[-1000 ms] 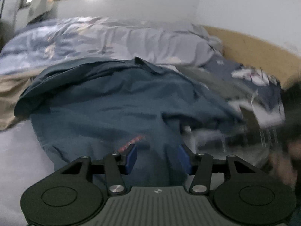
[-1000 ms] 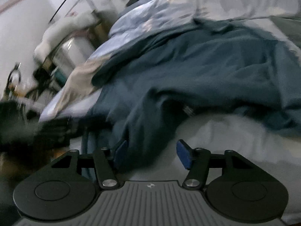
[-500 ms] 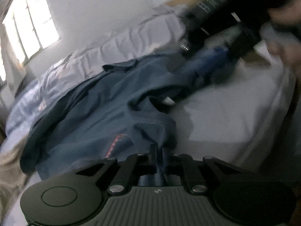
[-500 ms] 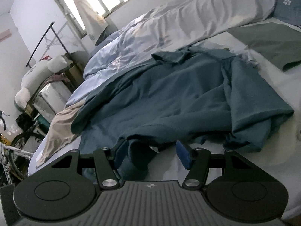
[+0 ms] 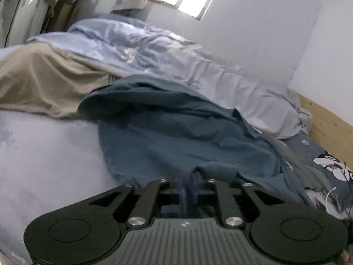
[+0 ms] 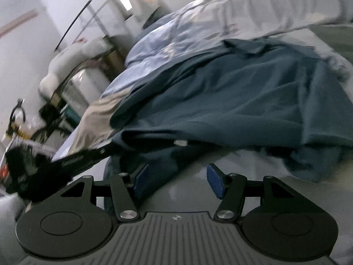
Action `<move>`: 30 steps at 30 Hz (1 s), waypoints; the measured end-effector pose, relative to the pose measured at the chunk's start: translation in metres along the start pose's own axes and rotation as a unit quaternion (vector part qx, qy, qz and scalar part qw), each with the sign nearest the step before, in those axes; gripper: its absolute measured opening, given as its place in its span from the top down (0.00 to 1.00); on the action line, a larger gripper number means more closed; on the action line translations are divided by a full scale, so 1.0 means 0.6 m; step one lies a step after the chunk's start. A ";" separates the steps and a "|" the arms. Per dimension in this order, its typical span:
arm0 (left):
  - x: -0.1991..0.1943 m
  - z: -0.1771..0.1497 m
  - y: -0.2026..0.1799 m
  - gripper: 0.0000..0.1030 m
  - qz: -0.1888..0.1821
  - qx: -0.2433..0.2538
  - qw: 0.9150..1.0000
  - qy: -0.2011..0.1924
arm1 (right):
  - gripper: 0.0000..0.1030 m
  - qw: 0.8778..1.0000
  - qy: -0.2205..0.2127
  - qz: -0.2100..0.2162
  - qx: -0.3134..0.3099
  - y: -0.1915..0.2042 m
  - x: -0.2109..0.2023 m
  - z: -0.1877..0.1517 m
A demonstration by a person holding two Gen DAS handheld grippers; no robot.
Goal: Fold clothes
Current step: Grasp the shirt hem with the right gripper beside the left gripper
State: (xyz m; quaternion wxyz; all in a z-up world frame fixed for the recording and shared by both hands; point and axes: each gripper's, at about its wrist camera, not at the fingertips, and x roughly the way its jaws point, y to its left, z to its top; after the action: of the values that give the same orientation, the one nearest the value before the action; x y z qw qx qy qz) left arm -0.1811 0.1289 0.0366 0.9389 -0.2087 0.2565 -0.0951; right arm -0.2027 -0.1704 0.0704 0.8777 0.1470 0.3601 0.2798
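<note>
A dark blue shirt (image 5: 176,128) lies crumpled on the pale bed sheet (image 5: 44,154). My left gripper (image 5: 187,185) sits at the shirt's near hem. Its jaws are almost together and opening, with a raised fold of the hem still pinched at the pads. In the right wrist view the same shirt (image 6: 242,92) spreads across the bed, and the left gripper (image 6: 110,149) reaches in from the left to its near corner. My right gripper (image 6: 177,181) is open low over the sheet (image 6: 220,170). A flap of the shirt lies beside its left pad (image 6: 141,180), not pressed.
A beige garment (image 5: 39,81) lies left of the shirt and a light blue duvet (image 5: 176,55) is bunched behind it. A wooden headboard (image 5: 326,123), patterned bedding (image 5: 326,161) and a white cable (image 5: 329,193) are at the right. A grey-green garment (image 6: 337,37) lies far right.
The left gripper closed on the shirt's hem, then rolled and swung left with it; its jaws now show a narrow gap. The right gripper stayed open and barely moved.
</note>
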 end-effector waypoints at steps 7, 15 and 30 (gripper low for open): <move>-0.005 0.005 0.032 0.72 -0.021 -0.036 0.999 0.006 | 0.40 0.994 0.076 0.065 -0.040 0.047 0.045 -0.021; -0.021 0.011 0.041 0.63 -0.043 -0.051 0.998 -0.002 | 0.67 0.984 0.110 0.097 -0.099 0.096 0.074 -0.044; -0.004 -0.006 0.021 0.60 -0.071 0.003 0.993 0.095 | 0.63 0.958 0.101 0.152 -0.220 0.169 0.057 -0.078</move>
State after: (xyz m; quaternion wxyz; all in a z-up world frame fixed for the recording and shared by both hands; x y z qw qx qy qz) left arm -0.1842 0.1397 0.0292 0.9018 -0.2140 0.3286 -0.1814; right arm -0.2552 -0.0660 0.0659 0.7945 -0.0258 0.3494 0.4959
